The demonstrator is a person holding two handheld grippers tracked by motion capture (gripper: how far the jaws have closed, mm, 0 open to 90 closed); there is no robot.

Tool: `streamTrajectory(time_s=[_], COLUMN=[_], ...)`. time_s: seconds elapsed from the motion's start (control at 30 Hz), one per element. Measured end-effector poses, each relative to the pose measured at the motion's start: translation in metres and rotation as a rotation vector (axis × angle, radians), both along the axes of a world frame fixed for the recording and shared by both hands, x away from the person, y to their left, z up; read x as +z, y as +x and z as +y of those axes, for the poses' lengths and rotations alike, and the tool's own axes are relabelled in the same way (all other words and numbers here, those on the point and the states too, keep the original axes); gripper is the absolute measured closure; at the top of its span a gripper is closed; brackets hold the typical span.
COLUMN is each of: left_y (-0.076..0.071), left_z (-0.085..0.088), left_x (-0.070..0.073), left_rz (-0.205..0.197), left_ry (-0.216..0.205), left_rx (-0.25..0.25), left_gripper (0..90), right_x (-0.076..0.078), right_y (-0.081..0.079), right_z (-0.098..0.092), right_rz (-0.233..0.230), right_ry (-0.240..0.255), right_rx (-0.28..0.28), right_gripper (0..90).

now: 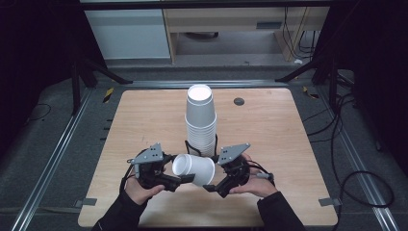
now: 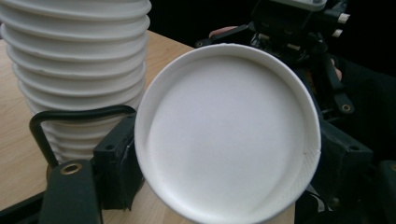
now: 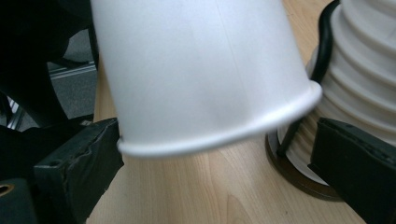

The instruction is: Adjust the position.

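Observation:
A single white paper cup (image 1: 194, 169) lies on its side above the table's front, between my two grippers. My left gripper (image 1: 185, 176) has its jaws on either side of the cup's base (image 2: 229, 135), and the pads (image 2: 116, 163) press on its wall. My right gripper (image 1: 211, 184) faces the cup's rolled rim (image 3: 219, 137). Its jaws stand wide, one pad (image 3: 79, 163) at the rim and the other (image 3: 359, 158) apart from it. A tall stack of white cups (image 1: 201, 120) stands upside down in a black wire holder (image 1: 188, 144) just behind.
The wooden table (image 1: 144, 115) carries the stack at its centre and a small dark round insert (image 1: 239, 101) at the back right. The holder's round base (image 3: 299, 179) and wire loop (image 2: 70, 114) lie close to both grippers. Dark floor and cables surround the table.

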State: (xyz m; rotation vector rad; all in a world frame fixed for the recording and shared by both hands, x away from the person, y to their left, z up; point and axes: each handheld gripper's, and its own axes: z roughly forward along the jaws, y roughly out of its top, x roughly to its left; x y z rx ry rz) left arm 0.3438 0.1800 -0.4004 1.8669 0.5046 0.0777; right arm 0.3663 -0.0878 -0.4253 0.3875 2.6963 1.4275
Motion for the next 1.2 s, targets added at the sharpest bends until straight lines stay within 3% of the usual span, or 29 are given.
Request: streamTrajectory(time_s=[0.47,1.2], left_y=[-0.003,-0.003], left_z=[-0.009,-0.008], left_x=[-0.003,-0.002], left_rz=[0.003,0.012], left_ry=[0.006,0.008], left_rx=[-0.048,-0.037], left_gripper=[22.0,21.0], right_x=[-0.008,-0.010], right_y=[0.000,0.002], right_z=[0.015,0.014], right_rz=[0.022,0.042], right_ry=[0.018,0.018], right_rx=[0.062,0.072], right_gripper=[5.2,9.0])
